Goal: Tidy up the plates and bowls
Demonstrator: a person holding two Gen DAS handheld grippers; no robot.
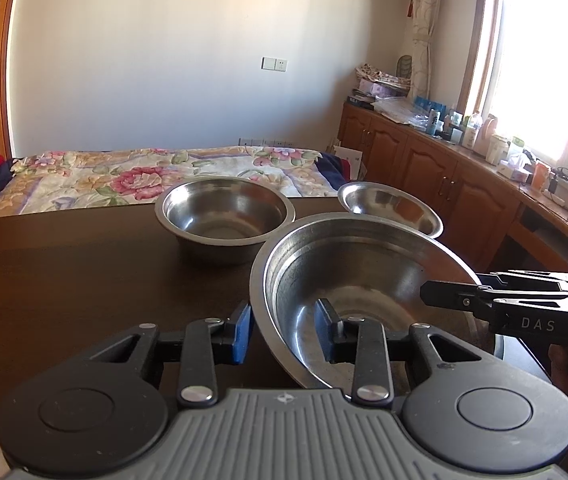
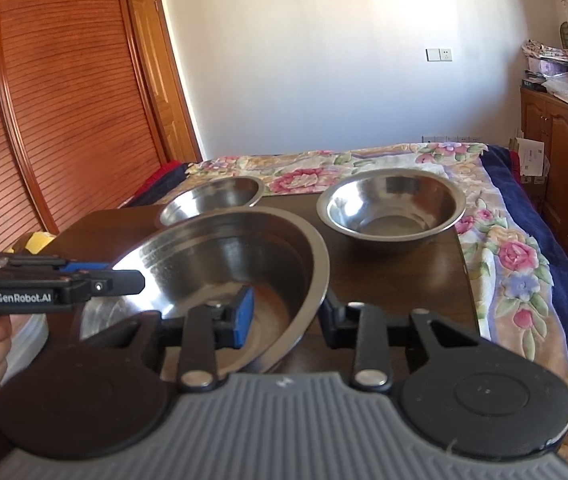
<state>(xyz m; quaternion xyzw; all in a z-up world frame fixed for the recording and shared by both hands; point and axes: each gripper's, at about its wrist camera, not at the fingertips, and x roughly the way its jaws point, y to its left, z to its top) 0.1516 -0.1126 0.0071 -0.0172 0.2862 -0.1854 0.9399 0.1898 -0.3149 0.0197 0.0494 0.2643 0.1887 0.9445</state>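
Both grippers, left [image 1: 284, 330] and right [image 2: 286, 318], straddle large steel bowl [image 1: 364, 280] rim, jaws narrowed, contact unclear. Step: two-handed grasp. Next: clamp firmly, lift level.

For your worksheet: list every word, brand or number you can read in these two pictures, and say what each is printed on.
"DAS": on the right gripper, at the right edge of the left wrist view.
"GenRobot.AI": on the left gripper, at the left edge of the right wrist view.
Labels on the boxes and bottles on the sideboard: too small to read.
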